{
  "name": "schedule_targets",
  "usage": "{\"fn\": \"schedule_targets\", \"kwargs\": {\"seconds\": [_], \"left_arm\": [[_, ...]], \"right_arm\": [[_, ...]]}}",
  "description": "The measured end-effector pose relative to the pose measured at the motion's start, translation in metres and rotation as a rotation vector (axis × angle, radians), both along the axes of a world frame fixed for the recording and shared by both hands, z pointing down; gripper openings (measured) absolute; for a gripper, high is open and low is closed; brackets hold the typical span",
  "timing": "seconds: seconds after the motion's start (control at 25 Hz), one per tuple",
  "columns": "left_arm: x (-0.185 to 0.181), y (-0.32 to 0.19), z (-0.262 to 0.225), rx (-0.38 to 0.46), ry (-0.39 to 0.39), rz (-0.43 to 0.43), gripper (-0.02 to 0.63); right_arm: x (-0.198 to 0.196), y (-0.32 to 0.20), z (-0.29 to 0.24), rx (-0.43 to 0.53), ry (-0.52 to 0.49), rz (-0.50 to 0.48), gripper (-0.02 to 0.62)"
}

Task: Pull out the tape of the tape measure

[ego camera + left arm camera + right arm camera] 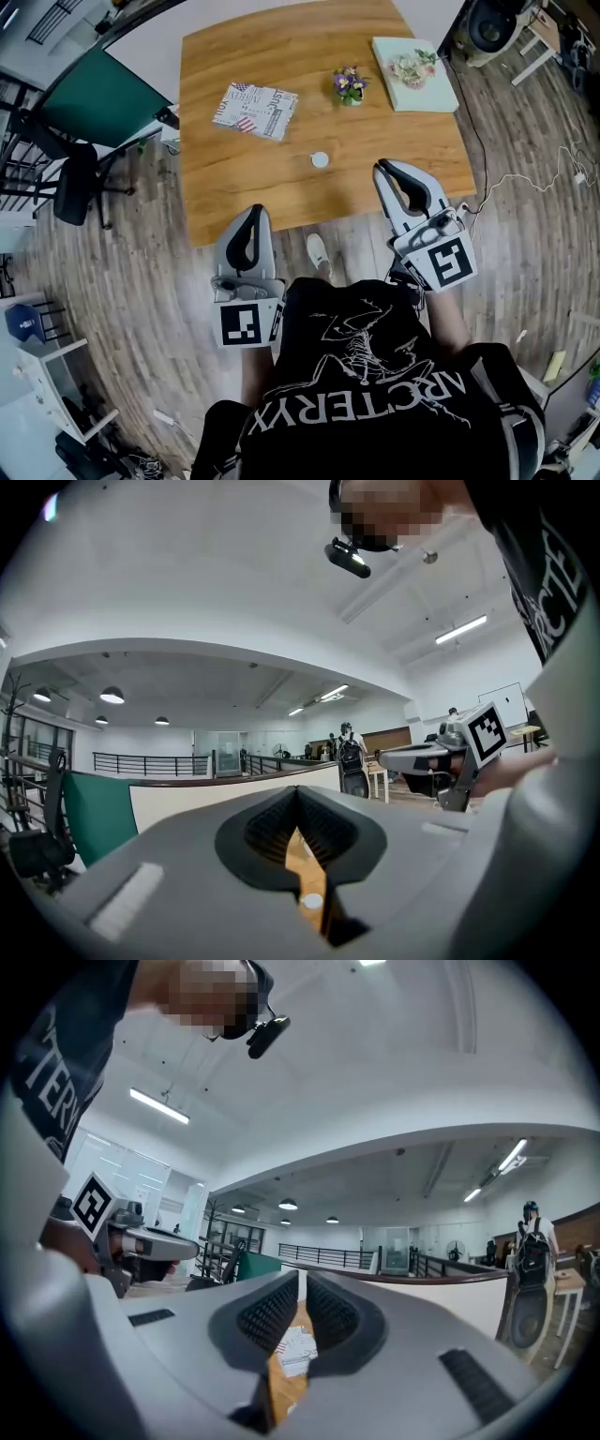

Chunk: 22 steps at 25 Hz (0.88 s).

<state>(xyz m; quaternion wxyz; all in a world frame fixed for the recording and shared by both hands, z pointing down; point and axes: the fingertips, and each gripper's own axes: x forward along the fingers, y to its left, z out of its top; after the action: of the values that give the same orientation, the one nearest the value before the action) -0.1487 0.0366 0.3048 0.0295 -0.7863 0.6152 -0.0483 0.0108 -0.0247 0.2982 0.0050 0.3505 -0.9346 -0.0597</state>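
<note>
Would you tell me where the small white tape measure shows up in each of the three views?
Head view: the tape measure lies on the wooden table, mid-width, toward the person's edge.
Left gripper view: the tape measure sits low at centre, on the narrow strip of table that shows there.
Right gripper view: it cannot be made out.
Shared landmark: the wooden table, visible in all three views.

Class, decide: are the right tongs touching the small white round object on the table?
Apart. The head view shows bare wood of the table between the shut right tongs and the white round object.
</note>
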Motion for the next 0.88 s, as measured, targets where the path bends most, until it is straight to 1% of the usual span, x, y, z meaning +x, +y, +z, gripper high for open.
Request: {"fn": "schedule_targets", "kwargs": {"seconds": [0.08, 0.2, 0.4, 0.44, 0.52, 0.64, 0.68, 0.72, 0.76, 0.8, 0.88], "left_arm": [[-0.017, -0.022, -0.006, 0.007, -0.008, 0.017, 0.012], [-0.033, -0.043, -0.007, 0.011, 0.001, 0.033, 0.012], [-0.036, -0.067, 0.002, -0.016, 0.013, 0.052, 0.012], [-0.035, -0.071, 0.004, -0.021, 0.015, 0.052, 0.012], [-0.034, -0.076, 0.008, -0.028, 0.017, 0.044, 0.012], [-0.031, -0.081, 0.010, -0.031, 0.013, 0.015, 0.012], [-0.030, -0.083, 0.009, -0.032, 0.014, 0.006, 0.012], [-0.029, -0.085, 0.008, -0.032, 0.015, -0.001, 0.012], [-0.028, -0.087, 0.007, -0.032, 0.015, -0.008, 0.012], [-0.027, -0.090, 0.007, -0.033, 0.012, -0.016, 0.012], [-0.023, -0.095, 0.008, -0.038, 0.010, -0.032, 0.012]], "right_arm": [[-0.016, -0.021, -0.006, 0.007, -0.002, 0.020, 0.008], [-0.031, -0.041, -0.006, 0.000, 0.004, 0.039, 0.008], [-0.035, -0.062, 0.006, -0.035, 0.033, 0.050, 0.012], [-0.034, -0.066, 0.010, -0.044, 0.039, 0.048, 0.021], [-0.033, -0.074, 0.018, -0.061, 0.049, 0.036, 0.059], [-0.031, -0.087, 0.034, -0.097, 0.072, 0.011, 0.092], [-0.031, -0.092, 0.042, -0.116, 0.086, 0.001, 0.124], [-0.032, -0.098, 0.052, -0.134, 0.105, -0.009, 0.190], [-0.033, -0.105, 0.063, -0.147, 0.130, -0.020, 0.275], [-0.034, -0.112, 0.076, -0.156, 0.162, -0.032, 0.341], [-0.036, -0.124, 0.107, -0.178, 0.235, -0.053, 0.405]]}}
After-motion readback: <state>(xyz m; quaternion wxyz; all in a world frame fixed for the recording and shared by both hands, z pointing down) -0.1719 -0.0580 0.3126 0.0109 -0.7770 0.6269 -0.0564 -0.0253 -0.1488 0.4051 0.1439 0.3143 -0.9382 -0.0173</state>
